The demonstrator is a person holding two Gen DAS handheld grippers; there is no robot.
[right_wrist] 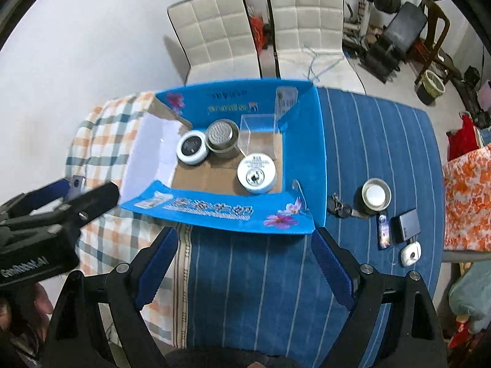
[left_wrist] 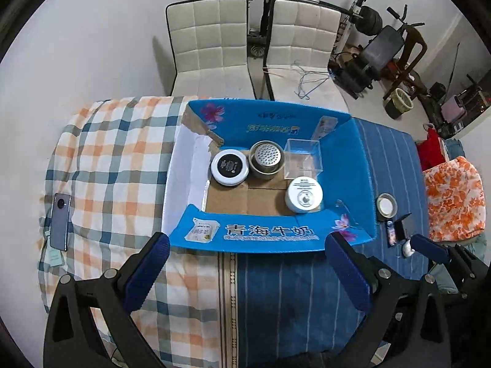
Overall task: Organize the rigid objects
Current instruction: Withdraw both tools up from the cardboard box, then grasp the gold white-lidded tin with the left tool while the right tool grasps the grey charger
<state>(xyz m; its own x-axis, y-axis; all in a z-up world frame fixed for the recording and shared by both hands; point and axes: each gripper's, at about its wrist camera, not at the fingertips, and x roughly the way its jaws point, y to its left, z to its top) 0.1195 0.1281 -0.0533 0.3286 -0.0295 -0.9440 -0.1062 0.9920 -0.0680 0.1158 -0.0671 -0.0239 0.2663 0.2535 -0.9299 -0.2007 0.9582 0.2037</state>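
An open blue cardboard box (left_wrist: 270,233) (right_wrist: 221,211) lies on the table. Inside it are a black-topped white tin (left_wrist: 229,167) (right_wrist: 192,148), a metal strainer cup (left_wrist: 265,159) (right_wrist: 221,136), a clear plastic cube (left_wrist: 303,159) (right_wrist: 259,136) and a white round jar (left_wrist: 304,194) (right_wrist: 257,172). Right of the box lie a metal tin (left_wrist: 386,207) (right_wrist: 376,196), keys (right_wrist: 339,208), a small patterned item (right_wrist: 383,231), a black box (right_wrist: 407,225) and a white case (right_wrist: 410,254). My left gripper (left_wrist: 248,273) and right gripper (right_wrist: 245,268) are open and empty, in front of the box.
A phone (left_wrist: 60,221) lies on the checked cloth at the left. Two white chairs (left_wrist: 211,43) stand behind the table. Gym gear (left_wrist: 380,46) fills the back right. An orange patterned cushion (left_wrist: 454,199) sits at the right edge.
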